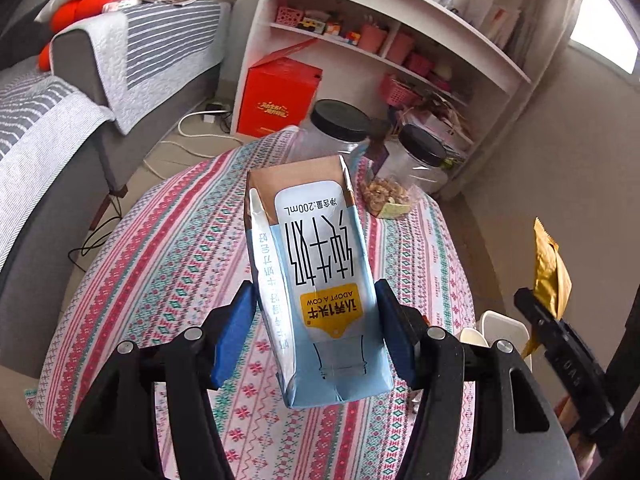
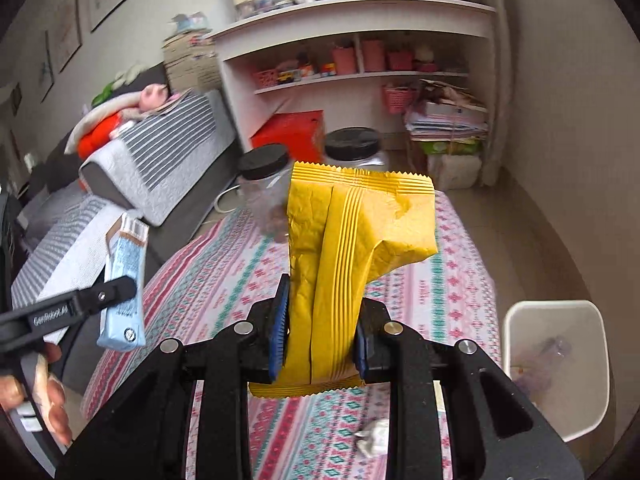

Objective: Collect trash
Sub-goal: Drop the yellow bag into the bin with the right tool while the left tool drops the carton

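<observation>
My left gripper (image 1: 316,320) is shut on a light blue milk carton (image 1: 316,264) and holds it above the patterned tablecloth (image 1: 160,240); the carton also shows at the left of the right wrist view (image 2: 124,280). My right gripper (image 2: 320,328) is shut on a yellow snack wrapper (image 2: 348,248), held upright above the table; the wrapper also shows at the right of the left wrist view (image 1: 550,268). A white trash bin (image 2: 556,364) stands on the floor to the right of the table, with some trash inside. A crumpled white paper scrap (image 2: 374,438) lies on the tablecloth below my right gripper.
Two clear jars with black lids (image 1: 340,128) (image 1: 420,156) stand at the table's far edge, one holding nuts. A red box (image 1: 276,96) and a white shelf unit (image 1: 380,40) stand behind. A grey sofa (image 1: 60,120) is at the left.
</observation>
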Demonstrator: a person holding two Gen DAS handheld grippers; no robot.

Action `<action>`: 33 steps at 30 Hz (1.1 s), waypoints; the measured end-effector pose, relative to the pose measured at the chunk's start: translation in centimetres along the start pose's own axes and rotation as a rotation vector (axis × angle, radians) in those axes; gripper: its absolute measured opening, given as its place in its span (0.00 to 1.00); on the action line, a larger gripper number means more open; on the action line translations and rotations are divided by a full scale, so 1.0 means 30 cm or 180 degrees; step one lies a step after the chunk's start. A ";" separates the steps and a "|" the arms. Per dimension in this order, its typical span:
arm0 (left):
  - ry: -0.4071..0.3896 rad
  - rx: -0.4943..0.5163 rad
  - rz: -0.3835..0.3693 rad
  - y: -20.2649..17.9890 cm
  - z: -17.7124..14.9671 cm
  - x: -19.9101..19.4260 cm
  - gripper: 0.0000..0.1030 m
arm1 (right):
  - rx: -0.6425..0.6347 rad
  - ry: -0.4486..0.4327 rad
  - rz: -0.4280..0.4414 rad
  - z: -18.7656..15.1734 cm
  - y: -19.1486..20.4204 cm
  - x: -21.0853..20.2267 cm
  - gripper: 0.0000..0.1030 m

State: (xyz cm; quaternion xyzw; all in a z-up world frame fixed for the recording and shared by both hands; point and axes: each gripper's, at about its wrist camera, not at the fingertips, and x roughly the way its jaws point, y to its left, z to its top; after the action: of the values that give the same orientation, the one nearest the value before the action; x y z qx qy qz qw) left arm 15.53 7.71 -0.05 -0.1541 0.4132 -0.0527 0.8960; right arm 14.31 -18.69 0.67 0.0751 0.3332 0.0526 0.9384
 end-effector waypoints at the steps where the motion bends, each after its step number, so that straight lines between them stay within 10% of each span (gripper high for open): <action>1: -0.0008 0.0026 -0.0021 -0.021 -0.003 0.009 0.58 | 0.0064 -0.0013 -0.0044 0.007 -0.031 -0.007 0.25; 15: -0.0081 0.0341 -0.0175 -0.237 -0.064 0.035 0.58 | 0.0980 0.0122 -0.0937 -0.008 -0.463 -0.050 0.28; 22: -0.0117 0.0510 -0.0236 -0.338 -0.094 0.028 0.58 | 0.1262 0.0248 -0.1351 -0.023 -0.613 -0.088 0.80; 33: -0.0127 0.1025 -0.0546 -0.644 -0.189 0.039 0.58 | 0.1666 -0.0235 -0.1444 -0.018 -0.764 -0.271 0.89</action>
State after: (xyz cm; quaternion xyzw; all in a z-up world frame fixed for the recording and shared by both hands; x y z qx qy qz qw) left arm 12.63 -12.16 1.82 -0.0443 0.3670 -0.1913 0.9093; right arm 8.79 -42.38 1.24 0.2391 0.3095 -0.2472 0.8865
